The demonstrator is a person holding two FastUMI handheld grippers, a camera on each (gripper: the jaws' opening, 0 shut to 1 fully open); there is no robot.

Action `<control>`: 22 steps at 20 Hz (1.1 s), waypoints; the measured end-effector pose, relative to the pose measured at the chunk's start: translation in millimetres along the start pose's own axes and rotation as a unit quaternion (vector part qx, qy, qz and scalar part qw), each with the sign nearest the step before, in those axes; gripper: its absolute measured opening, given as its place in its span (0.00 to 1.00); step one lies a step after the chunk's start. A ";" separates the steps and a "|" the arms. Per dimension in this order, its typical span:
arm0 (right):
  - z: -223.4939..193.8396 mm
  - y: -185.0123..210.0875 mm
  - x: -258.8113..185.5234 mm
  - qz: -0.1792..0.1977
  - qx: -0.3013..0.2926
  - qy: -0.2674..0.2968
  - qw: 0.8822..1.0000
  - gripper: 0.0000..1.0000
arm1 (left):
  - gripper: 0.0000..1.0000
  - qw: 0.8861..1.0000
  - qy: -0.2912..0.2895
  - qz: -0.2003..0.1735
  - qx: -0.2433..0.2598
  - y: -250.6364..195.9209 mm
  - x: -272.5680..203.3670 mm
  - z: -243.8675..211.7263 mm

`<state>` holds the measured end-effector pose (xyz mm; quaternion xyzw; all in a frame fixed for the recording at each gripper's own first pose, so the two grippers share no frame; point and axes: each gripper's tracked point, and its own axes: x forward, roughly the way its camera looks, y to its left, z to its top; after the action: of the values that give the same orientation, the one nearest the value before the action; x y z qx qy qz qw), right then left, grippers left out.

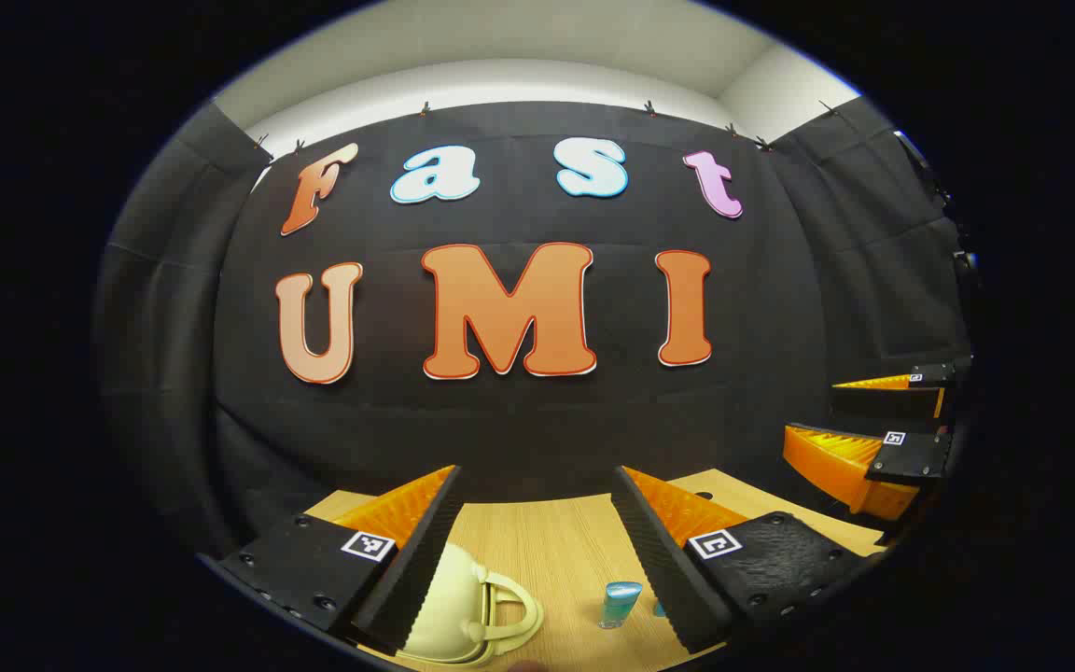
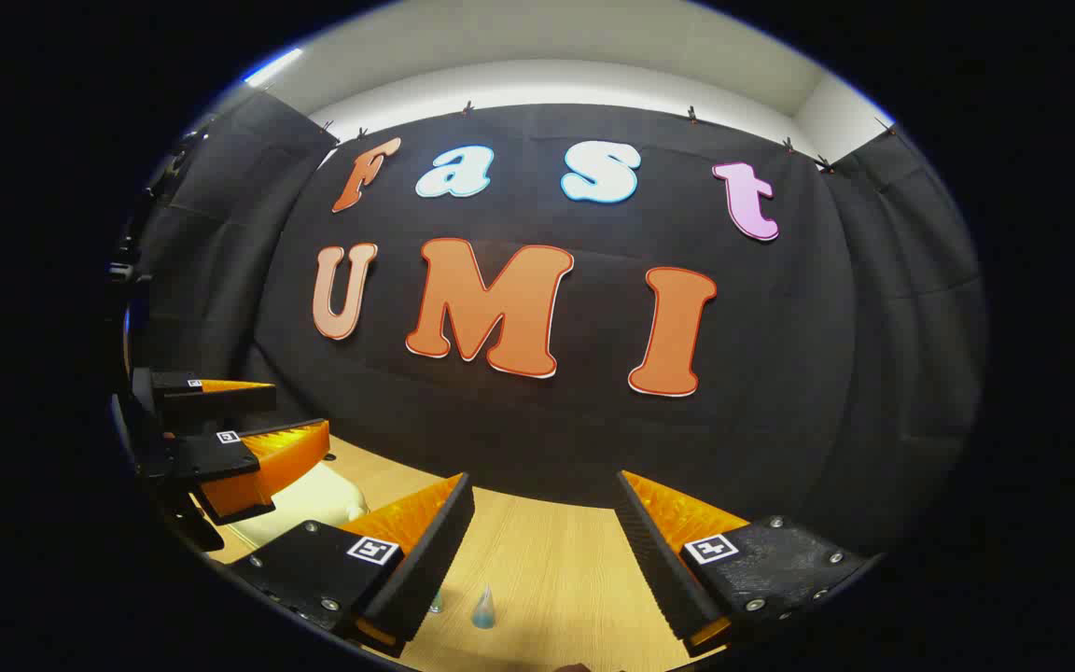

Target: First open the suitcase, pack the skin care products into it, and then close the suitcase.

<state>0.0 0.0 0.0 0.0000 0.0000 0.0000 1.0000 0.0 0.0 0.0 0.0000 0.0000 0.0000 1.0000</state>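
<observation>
On the wood-grain table (image 1: 547, 551), a smooth, rounded cream suitcase (image 1: 449, 611) with a looped handle is seen beside an upright teal tube (image 1: 619, 604). Both ribbed left gripper (image 1: 537, 476) and right gripper (image 2: 545, 481) are held released, empty.

A recording booth: black cloth walls (image 1: 537, 420) clipped up under a white ceiling (image 1: 537, 47), wooden tabletop (image 1: 556, 551) below.
</observation>
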 end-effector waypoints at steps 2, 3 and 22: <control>2.2 -0.5 1.1 0.000 0.008 -0.001 1.000 0.95 | 0.98 1.000 0.004 0.003 0.004 3.5 -1.4 -1.8; 2.5 -1.2 1.0 -0.001 0.009 -0.002 1.000 0.95 | 0.98 1.000 0.004 0.004 0.004 5.1 -1.3 -2.9; 8.9 -8.5 2.1 -0.012 0.048 -0.011 0.999 0.96 | 0.98 1.000 -0.009 0.004 0.005 9.1 4.8 0.2</control>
<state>2.1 -8.5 8.9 0.0479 -0.0112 -0.0122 0.9987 4.8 9.1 0.2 0.0046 -0.0091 0.0036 0.9999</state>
